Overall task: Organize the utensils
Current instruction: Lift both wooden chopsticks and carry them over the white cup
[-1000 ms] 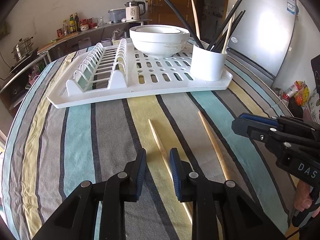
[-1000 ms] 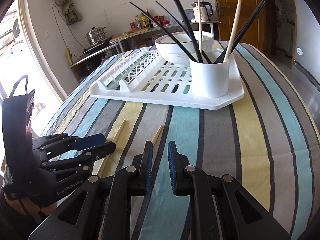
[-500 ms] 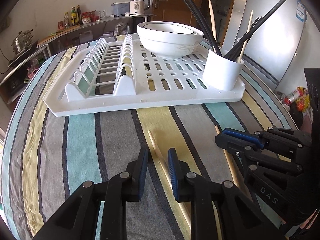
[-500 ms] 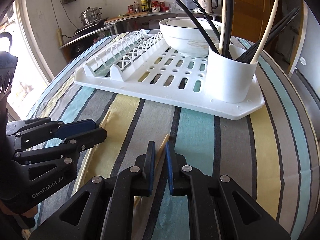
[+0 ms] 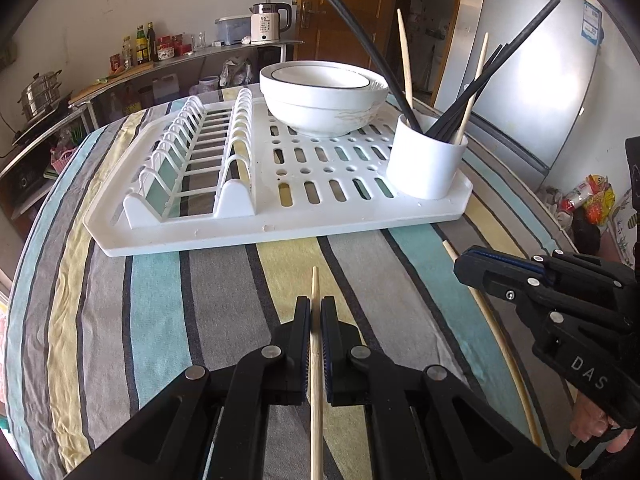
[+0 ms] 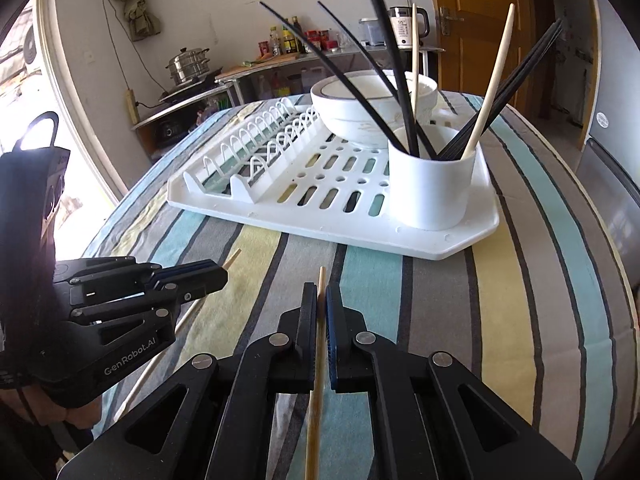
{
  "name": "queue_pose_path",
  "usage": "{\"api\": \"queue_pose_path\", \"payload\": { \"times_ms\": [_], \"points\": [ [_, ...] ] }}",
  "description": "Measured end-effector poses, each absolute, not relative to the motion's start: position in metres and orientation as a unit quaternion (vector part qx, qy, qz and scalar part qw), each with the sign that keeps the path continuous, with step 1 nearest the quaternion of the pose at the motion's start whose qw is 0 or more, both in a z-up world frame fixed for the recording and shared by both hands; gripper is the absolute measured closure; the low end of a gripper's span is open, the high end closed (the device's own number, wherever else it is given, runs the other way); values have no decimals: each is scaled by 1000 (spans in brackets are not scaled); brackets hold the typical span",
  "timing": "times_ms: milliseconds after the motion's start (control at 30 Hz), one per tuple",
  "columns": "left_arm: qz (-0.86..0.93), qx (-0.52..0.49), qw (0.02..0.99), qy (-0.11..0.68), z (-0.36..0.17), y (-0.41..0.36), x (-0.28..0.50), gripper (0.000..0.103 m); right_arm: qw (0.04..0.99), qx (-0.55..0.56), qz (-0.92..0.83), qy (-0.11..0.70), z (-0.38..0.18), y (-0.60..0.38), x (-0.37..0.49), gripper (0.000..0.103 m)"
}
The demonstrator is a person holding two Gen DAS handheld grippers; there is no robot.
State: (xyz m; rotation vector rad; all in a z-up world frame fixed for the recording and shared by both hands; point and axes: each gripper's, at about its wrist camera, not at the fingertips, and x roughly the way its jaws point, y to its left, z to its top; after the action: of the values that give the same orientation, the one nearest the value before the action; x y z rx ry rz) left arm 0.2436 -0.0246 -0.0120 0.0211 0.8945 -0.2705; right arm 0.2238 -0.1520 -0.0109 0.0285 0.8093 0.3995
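Note:
My left gripper [image 5: 315, 306] is shut on a wooden chopstick [image 5: 315, 284] whose tip points toward the rack. My right gripper [image 6: 320, 294] is shut on a second wooden chopstick [image 6: 320, 278]. Both are low over the striped tablecloth. Each gripper shows in the other's view: the right gripper [image 5: 466, 266] with its chopstick [image 5: 450, 250], the left gripper [image 6: 222, 276] with its chopstick [image 6: 234, 258]. A white utensil cup [image 5: 426, 164] holding several black and wooden chopsticks stands on the rack's near right corner, and it shows in the right wrist view [image 6: 432, 188].
A white dish rack [image 5: 280, 232] lies across the table ahead, with stacked white bowls [image 5: 324, 96] on it and plate slots [image 5: 192, 160] on its left. A fridge [image 5: 532, 60] stands at the right. A counter with pots and bottles [image 5: 140, 46] runs behind.
Both grippers have closed on the wooden chopsticks that lay on the cloth, and each chopstick now runs between its fingers. The views have shifted a little toward the rack.

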Motion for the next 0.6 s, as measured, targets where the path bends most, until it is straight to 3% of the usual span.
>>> {"api": "queue_pose_path", "payload": {
  "times_ms": [600],
  "points": [
    [-208, -45, 937, 276, 104, -23, 206, 98, 944, 46, 203, 256, 79, -200, 187, 99]
  ]
}}
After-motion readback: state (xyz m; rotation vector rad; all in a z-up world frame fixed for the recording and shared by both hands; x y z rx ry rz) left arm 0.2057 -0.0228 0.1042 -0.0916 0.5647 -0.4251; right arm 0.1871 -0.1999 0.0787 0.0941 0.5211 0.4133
